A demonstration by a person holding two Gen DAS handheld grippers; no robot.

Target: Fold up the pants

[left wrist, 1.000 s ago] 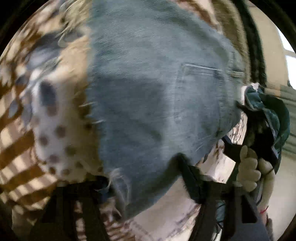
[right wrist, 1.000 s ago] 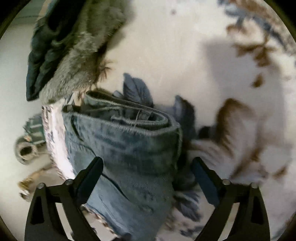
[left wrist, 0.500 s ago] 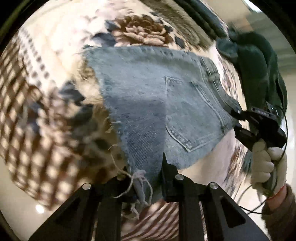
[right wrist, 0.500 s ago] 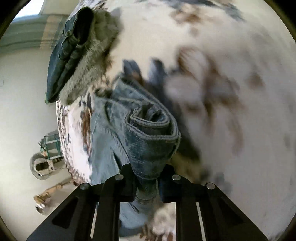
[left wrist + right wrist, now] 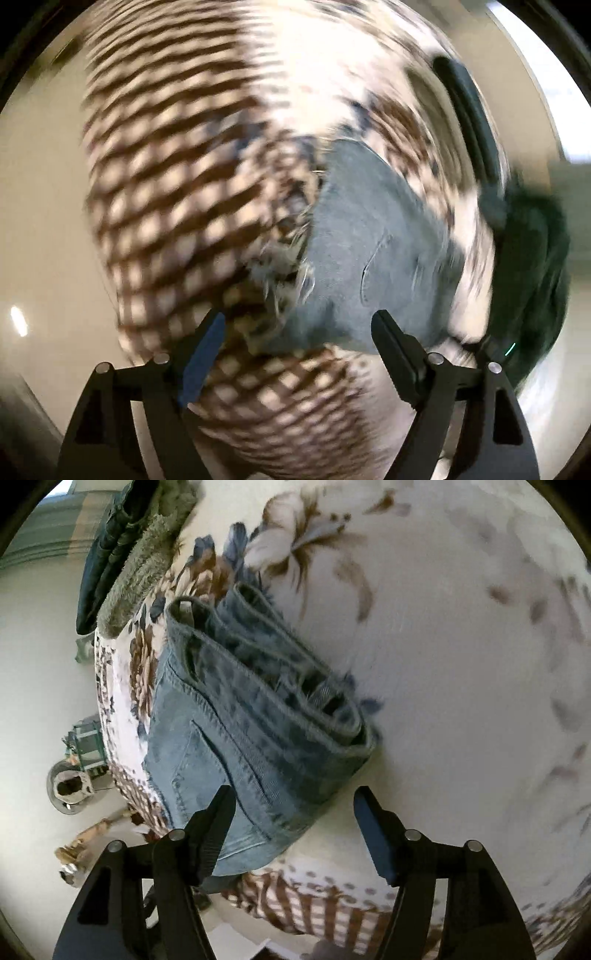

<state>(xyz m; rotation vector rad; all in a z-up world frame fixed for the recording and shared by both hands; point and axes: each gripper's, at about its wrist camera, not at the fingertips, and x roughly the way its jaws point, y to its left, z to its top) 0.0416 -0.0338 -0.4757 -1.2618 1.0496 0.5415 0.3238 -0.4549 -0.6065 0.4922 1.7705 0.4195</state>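
Observation:
Folded light-blue denim pants (image 5: pixel 255 734) lie on a floral bedspread (image 5: pixel 443 627), waistband layers stacked towards the right. My right gripper (image 5: pixel 293 814) is open and empty, just in front of the waistband end, not touching it. In the blurred left wrist view the pants (image 5: pixel 362 254) show a frayed hem at their left edge. My left gripper (image 5: pixel 297 336) is open and empty, above the bed's checked border, close to the hem.
A dark green garment and grey furry fabric (image 5: pixel 122 550) lie at the bed's far edge, also in the left wrist view (image 5: pixel 532 258). The bedspread's brown checked border (image 5: pixel 166 147) hangs over the bed edge. Objects sit on the pale floor (image 5: pixel 70 782) beside the bed.
Both grippers have opened and let go of the pants, which now lie on the bed. Both have pulled back; the left camera is moving fast and blurred.

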